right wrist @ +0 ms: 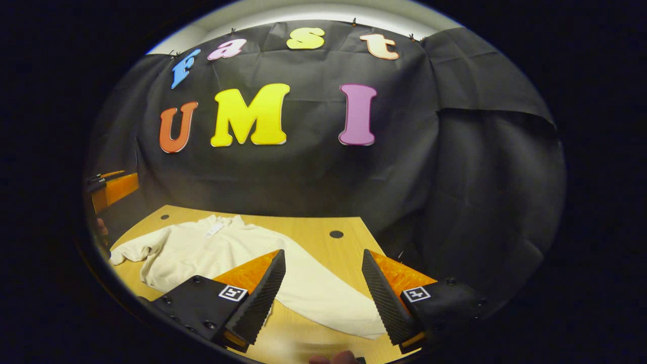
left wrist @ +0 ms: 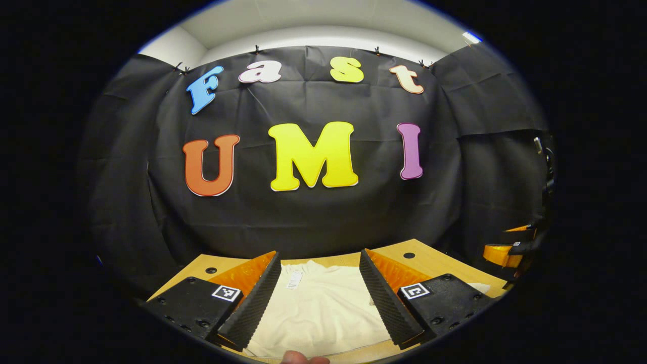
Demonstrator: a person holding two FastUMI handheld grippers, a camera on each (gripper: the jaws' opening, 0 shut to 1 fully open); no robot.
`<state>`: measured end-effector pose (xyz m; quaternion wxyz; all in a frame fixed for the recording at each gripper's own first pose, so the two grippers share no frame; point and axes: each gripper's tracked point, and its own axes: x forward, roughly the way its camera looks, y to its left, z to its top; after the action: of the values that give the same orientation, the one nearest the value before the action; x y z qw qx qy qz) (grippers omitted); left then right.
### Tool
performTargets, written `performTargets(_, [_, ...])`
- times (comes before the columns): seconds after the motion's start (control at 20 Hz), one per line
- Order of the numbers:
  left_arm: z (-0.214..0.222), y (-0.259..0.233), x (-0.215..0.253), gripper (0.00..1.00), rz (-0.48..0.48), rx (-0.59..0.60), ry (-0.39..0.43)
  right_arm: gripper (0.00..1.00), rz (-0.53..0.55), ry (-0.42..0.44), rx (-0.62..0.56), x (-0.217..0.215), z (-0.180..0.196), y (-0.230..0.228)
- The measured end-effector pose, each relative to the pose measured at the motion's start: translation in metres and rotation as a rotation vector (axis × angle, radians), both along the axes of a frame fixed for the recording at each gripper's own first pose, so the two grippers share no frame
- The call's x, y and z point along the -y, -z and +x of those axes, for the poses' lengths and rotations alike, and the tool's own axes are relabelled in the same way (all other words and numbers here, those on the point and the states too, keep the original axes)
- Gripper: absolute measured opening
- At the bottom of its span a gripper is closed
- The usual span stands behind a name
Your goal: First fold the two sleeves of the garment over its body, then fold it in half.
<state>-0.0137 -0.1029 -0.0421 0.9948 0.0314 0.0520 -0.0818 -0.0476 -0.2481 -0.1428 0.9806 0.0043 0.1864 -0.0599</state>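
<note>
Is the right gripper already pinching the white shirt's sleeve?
No, in the right gripper view the right gripper is open, its fingers spread apart above the sleeve of the garment, which lies flat on the table.

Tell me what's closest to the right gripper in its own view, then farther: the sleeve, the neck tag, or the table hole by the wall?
From the right gripper:
1. Sleeve, lying between its open fingers.
2. Table hole, ahead near the table's far edge.
3. Neck tag, far off to the left at the collar.
</note>
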Motion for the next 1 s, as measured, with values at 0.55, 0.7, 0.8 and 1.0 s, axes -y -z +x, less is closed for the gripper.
performTargets(0.55, [0.003, 0.026, 0.022, 0.99, 0.029, -0.079, 0.018, 0.96, 0.065, 0.033, -0.415, 0.080, -0.042, 0.163])
performTargets(0.7, [0.002, 0.030, 0.025, 0.99, 0.045, -0.096, 0.019, 0.96, 0.045, 0.018, -0.459, 0.094, -0.045, 0.189])
performTargets(0.8, [0.002, 0.029, 0.025, 0.99, 0.053, -0.093, 0.016, 0.96, 0.041, 0.008, -0.489, 0.101, -0.046, 0.203])
performTargets(1.0, [0.004, 0.032, 0.026, 0.99, 0.062, -0.103, 0.007, 0.96, 0.077, 0.011, -0.521, 0.105, -0.049, 0.220])
